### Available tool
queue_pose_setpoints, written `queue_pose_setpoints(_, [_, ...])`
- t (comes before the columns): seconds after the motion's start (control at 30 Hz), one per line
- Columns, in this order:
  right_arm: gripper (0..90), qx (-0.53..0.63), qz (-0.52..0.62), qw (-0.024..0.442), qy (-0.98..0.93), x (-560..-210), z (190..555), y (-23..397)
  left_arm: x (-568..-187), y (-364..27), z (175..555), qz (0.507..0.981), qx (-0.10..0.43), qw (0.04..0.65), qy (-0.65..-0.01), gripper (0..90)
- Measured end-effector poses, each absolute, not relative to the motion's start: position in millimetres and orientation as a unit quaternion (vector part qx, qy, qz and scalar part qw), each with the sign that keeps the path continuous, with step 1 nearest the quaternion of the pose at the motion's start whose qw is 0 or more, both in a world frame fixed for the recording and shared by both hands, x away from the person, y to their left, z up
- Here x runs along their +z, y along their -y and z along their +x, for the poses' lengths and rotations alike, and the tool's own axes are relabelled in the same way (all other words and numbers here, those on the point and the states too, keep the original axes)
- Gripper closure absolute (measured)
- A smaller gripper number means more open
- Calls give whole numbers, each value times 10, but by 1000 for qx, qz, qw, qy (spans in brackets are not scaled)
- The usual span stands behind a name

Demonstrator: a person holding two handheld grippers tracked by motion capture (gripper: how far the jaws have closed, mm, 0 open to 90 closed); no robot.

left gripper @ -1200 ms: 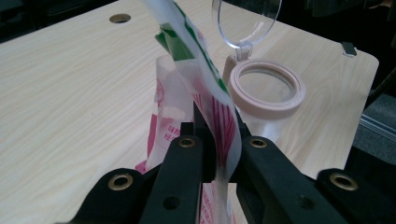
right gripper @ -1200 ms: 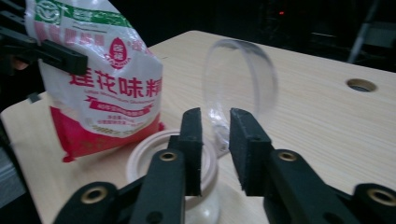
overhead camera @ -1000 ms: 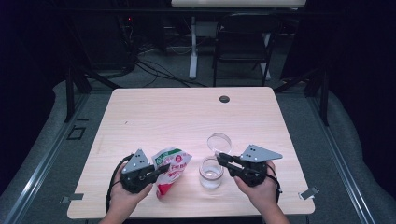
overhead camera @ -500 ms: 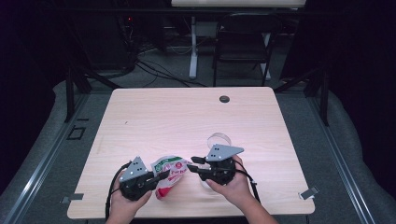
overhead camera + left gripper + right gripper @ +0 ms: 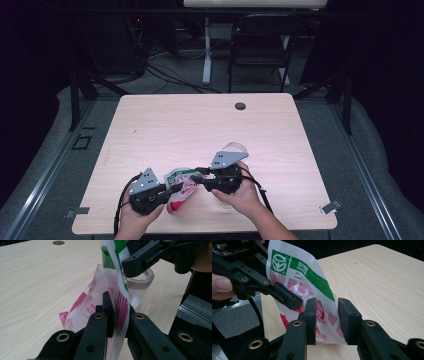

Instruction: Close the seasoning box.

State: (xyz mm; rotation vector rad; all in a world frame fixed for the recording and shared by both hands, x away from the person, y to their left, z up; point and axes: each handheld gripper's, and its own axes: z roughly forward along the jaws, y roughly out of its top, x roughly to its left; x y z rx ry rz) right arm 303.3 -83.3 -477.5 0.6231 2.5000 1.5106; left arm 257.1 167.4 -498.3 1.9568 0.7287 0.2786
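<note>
Now, on the left, my left gripper [image 5: 167, 190] is pinching a red, white and green snack bag [image 5: 117, 302] tightly just above the table's [image 5: 200, 130] near edge. On the right, my right gripper's [image 5: 327, 320] jaws, having just narrowed slightly, are straddling the bag's edge, not yet pressing. I am judging they should clamp squarely before pulling.

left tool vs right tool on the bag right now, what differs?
Left tool is clamped shut on the bag; right tool has a gap between its pads, which straddle the bag's edge and have just been closing. Left tool sits at the table's near edge; right tool is farther in. Both point at the bag.
</note>
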Motion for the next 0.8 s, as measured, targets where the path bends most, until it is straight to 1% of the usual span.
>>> queue_pose_setpoints(0.23, [680, 483, 206, 62, -849, -4824, 3065, 758, -4997, -1668, 2577, 806, 105, 499, -301, 878])
queue_pose_setpoints(0.57, [823, 470, 195, 48, -859, -4835, 3085, 740, -5013, -1670, 2585, 803, 103, 501, -306, 868])
queue_pose_setpoints(0.67, [874, 462, 194, 45, -864, -4830, 3087, 740, -5017, -1668, 2586, 803, 104, 501, -306, 845])
queue_pose_setpoints(0.8, [896, 457, 195, 49, -866, -4825, 3078, 732, -5025, -1661, 2574, 800, 117, 502, -307, 801])
